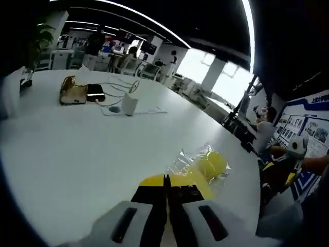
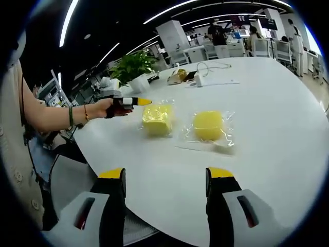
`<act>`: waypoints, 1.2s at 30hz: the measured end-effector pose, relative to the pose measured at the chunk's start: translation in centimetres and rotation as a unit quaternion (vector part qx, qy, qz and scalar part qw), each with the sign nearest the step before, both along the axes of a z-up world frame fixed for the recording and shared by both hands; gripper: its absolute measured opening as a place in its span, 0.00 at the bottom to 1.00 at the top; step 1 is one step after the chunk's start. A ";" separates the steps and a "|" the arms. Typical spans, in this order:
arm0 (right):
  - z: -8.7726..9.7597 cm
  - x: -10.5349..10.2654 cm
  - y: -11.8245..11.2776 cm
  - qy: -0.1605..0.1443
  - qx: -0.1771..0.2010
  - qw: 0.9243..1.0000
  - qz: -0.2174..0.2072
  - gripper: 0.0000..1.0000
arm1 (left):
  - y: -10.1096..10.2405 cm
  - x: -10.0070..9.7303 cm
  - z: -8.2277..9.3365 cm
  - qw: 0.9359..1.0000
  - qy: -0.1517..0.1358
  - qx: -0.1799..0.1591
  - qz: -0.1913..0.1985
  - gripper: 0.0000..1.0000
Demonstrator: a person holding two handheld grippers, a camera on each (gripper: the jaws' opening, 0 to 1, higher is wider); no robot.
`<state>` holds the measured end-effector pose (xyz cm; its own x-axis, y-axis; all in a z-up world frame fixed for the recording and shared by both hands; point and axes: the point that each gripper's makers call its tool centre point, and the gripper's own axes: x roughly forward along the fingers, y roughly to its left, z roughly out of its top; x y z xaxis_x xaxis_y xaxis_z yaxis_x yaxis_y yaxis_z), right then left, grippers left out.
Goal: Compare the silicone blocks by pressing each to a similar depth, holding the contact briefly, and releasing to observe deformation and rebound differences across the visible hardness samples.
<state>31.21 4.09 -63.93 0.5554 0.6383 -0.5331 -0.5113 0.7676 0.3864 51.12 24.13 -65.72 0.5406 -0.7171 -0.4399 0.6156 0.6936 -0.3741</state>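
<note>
The left tongs (image 1: 166, 181) rise from the bottom of the left gripper view, jaws pressed together with no gap, yellow tips over the near edge of a yellow block (image 1: 209, 165) in its clear crinkled bag. The block sits on the white surface (image 1: 77, 154). Far across it lie a gold pouch (image 1: 72, 92), a dark box (image 1: 95, 92), a small white box (image 1: 129, 105) and loose cables (image 1: 117, 88).

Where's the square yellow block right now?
In the right gripper view, the square yellow block lies bagged on the white table, left of the round yellow block, with the left gripper at its upper left edge.
</note>
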 end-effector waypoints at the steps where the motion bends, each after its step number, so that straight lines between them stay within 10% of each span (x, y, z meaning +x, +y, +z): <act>1: 0.2 0.0 0.0 -0.001 0.001 1.000 0.001 0.58 | -0.3 -0.1 0.4 1.000 -0.017 0.013 -0.009 0.00; 8: 1.1 -0.1 0.4 -0.016 0.007 1.000 0.006 0.58 | -1.8 -1.6 2.2 0.983 -0.116 0.126 -0.061 0.00; 36: 4.5 -0.9 1.1 -0.071 0.009 0.997 0.042 0.58 | -6.5 -7.6 8.9 0.975 -0.158 0.104 -0.114 0.00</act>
